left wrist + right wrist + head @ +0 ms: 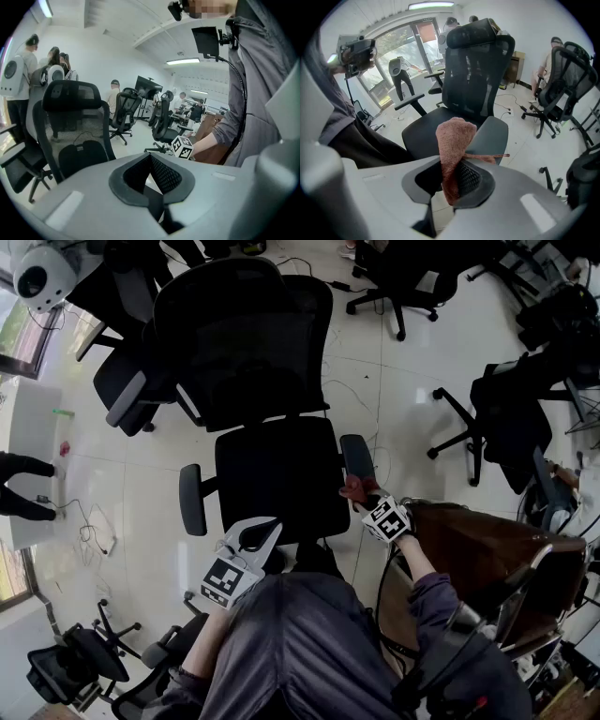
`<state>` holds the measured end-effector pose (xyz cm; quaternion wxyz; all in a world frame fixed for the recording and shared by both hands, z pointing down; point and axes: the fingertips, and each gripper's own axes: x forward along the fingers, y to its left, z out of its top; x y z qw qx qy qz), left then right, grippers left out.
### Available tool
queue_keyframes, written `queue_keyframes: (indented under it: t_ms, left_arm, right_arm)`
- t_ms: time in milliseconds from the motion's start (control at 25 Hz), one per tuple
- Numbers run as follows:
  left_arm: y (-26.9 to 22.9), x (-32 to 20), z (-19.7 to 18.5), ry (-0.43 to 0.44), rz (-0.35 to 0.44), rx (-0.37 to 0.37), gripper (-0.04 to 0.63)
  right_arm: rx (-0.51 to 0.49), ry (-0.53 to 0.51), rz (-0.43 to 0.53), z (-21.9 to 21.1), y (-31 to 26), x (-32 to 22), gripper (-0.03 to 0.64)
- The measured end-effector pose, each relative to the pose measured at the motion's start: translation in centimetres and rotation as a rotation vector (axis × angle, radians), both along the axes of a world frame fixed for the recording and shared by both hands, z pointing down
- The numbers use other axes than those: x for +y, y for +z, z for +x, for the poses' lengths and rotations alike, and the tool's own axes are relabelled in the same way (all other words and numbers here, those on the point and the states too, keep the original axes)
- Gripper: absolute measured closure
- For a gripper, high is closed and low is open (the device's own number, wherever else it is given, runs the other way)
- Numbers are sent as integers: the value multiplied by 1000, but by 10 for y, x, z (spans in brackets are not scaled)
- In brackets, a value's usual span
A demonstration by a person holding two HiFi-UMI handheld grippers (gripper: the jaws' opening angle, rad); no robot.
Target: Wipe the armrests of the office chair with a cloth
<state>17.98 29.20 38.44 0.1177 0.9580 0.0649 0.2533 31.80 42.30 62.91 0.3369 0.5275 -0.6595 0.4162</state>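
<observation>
Your right gripper (451,169) pinches the cloth (454,136) with a wad jutting forward to rub the armrest (493,137) just beyond, while your left gripper (151,161) waits closed and empty.

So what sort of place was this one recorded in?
Most likely an open-plan office or lab workspace. Many black office chairs stand about on a white tiled floor, and the left gripper view shows a monitor with more chairs and people farther back.
</observation>
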Motion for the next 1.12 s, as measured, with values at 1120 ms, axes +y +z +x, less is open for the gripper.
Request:
queue_keyframes:
  t_ms: [1120]
  left_arm:
    - [34,23,-43,46,-7,-23,580]
  right_arm:
    - [128,-32,12,87,20,-111,563]
